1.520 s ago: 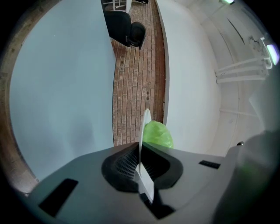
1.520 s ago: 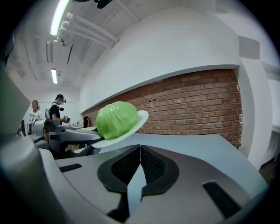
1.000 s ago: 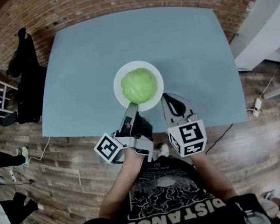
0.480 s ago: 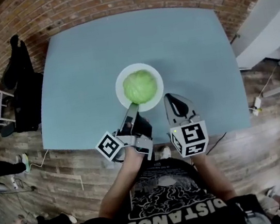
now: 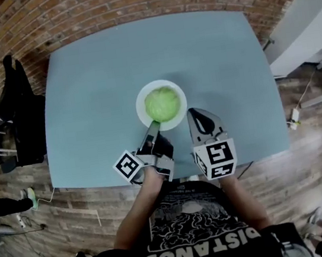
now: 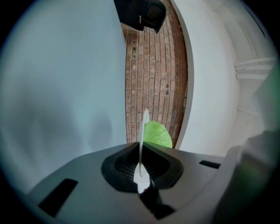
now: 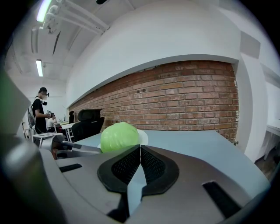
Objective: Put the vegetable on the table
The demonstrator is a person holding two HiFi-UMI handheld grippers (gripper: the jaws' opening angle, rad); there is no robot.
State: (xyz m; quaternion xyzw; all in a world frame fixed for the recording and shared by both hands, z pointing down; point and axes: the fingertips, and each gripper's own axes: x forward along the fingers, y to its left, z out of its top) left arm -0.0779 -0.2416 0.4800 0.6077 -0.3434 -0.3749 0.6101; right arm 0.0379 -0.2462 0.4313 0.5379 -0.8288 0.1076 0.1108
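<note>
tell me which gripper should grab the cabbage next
Right, probably: the right gripper is empty beside the plate with the cabbage, while the left gripper is clamped on its rim.

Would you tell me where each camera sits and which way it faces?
Head view: on the person's head, steeply down at table, cabbage and plate; forearms, left claw, right claw show.
Left gripper view: on the left claw, rolled sideways, along jaws shut on the plate's rim.
Right gripper view: on the right claw, towards the brick wall; jaws shut, empty.
All share the cabbage.
</note>
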